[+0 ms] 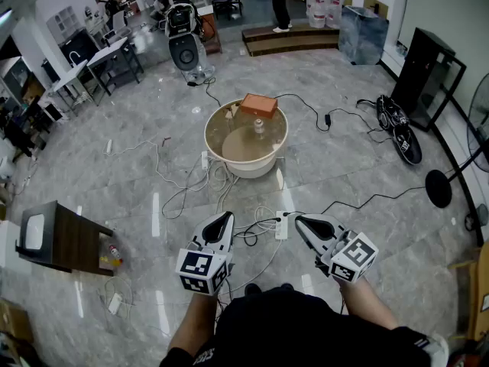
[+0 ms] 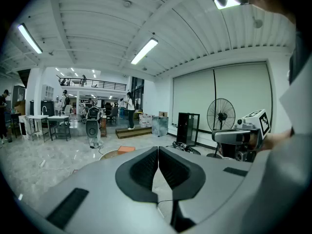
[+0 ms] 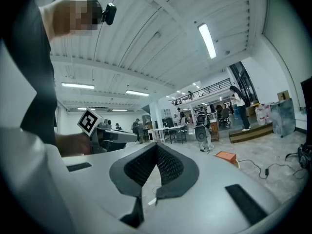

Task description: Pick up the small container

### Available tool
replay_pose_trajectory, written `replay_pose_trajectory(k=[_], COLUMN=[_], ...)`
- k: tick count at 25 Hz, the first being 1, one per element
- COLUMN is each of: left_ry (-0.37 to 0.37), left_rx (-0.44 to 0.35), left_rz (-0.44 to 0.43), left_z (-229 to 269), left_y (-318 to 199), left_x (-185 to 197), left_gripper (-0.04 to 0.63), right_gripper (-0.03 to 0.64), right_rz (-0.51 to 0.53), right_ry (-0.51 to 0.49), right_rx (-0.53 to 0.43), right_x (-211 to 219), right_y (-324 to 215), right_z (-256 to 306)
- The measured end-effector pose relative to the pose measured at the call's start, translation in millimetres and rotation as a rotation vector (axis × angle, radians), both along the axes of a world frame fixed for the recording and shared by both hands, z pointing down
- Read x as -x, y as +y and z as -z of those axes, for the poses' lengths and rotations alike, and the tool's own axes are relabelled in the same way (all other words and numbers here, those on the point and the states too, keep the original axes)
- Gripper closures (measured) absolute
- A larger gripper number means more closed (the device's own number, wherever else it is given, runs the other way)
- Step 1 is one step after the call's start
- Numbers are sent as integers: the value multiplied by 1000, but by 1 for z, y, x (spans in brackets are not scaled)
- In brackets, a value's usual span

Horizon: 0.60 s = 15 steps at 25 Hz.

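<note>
A round beige table point(image 1: 221, 147) stands on the floor ahead of me. On it sit a small pale container point(image 1: 259, 126) near the middle and an orange box point(image 1: 258, 104) at the far edge. Both grippers hang low in front of the person, well short of the table. My left gripper point(image 1: 226, 217) is shut with nothing between its pads, and its own view shows the jaws point(image 2: 158, 151) meeting tip to tip. The right gripper point(image 1: 299, 221) is also shut and empty point(image 3: 156, 148). The orange box point(image 2: 126, 149) shows just above the left jaws.
Cables and a white power strip point(image 1: 281, 225) lie on the marble floor between me and the table. A dark side table point(image 1: 65, 239) stands at the left, a fan base point(image 1: 438, 188) and a black bag point(image 1: 399, 125) at the right, and a speaker-like machine point(image 1: 183, 40) beyond the table.
</note>
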<state>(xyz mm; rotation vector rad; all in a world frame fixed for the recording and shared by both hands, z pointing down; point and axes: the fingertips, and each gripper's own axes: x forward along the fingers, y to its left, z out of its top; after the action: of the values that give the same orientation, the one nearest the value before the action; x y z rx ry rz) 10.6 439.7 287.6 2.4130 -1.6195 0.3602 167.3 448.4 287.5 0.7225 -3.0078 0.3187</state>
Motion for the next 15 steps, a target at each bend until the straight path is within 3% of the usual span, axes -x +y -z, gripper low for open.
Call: replay_pose_trajectory(k=[3, 15], left_ry=[-11, -20], left_rx=[-8, -23], left_rz=[4, 9], left_z=[5, 11], left_y=[-5, 1], left_x=[4, -3], left_gripper=[576, 577], right_gripper=[606, 606], right_rz=[-2, 21], right_ry=[-43, -30], right_rx=[26, -3], right_x=[1, -3], right_y=[-2, 5], right_z=[3, 8])
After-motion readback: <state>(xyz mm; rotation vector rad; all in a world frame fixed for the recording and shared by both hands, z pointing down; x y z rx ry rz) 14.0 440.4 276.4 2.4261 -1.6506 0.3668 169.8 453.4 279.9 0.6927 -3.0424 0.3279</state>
